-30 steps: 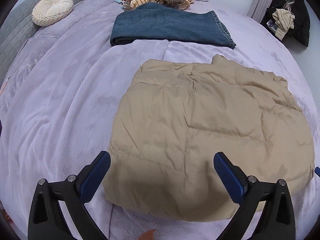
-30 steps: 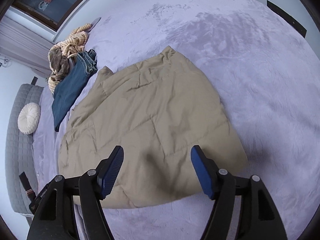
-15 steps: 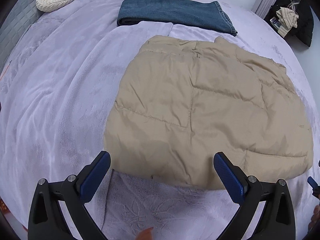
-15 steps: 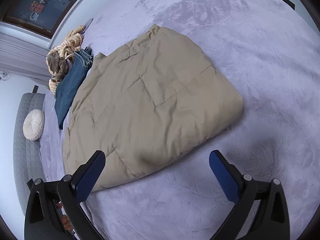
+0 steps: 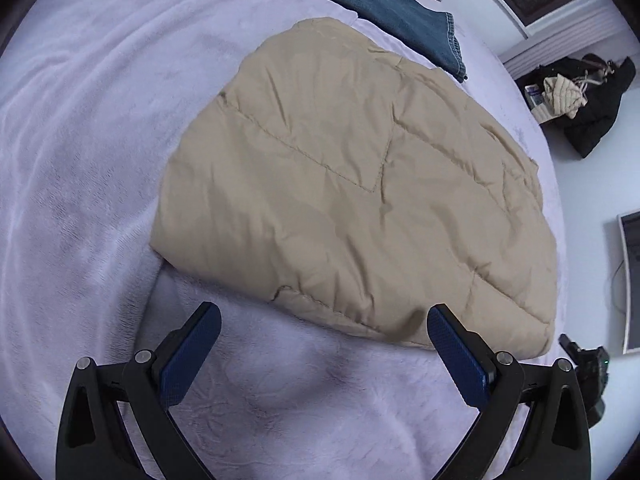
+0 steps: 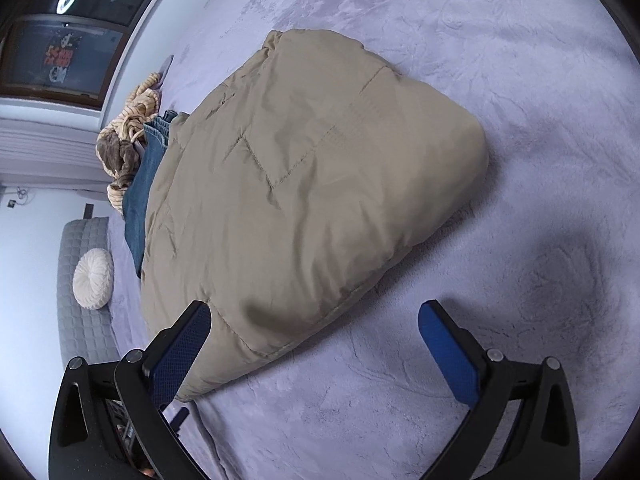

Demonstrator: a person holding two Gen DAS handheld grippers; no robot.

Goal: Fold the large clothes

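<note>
- The folded tan quilted puffer jacket (image 5: 352,184) lay flat on the lavender plush bed cover (image 5: 80,160), ahead of both tools.
- The left gripper (image 5: 324,320), with black arms and blue pads, stood with its jaws spread wide and nothing between them. In the left wrist view the jacket's near edge lay just beyond the fingertips, toward 12 o'clock; the right pad (image 5: 456,356) sat at or just short of that hem, and contact could not be confirmed.
- The right gripper (image 6: 316,320) was likewise spread wide and empty. In the right wrist view the jacket filled the 11 to 12 o'clock sector, and its near corner lay beside the left pad (image 6: 180,352).
- In the left wrist view the jacket's long axis ran from about 10 o'clock to 4 o'clock. In the right wrist view it ran from about 7 o'clock to 1 o'clock, with the rounded fold at the 2 o'clock end.
- Folded blue denim jeans (image 5: 372,4) lay just beyond the far edge at 12 o'clock, with a striped and brown clothing heap (image 6: 128,140) behind them.
- A round cream pillow (image 6: 94,278) rested at 9 o'clock, well apart.
- Bare cover extended from 3 to 6 o'clock in the right wrist view.
</note>
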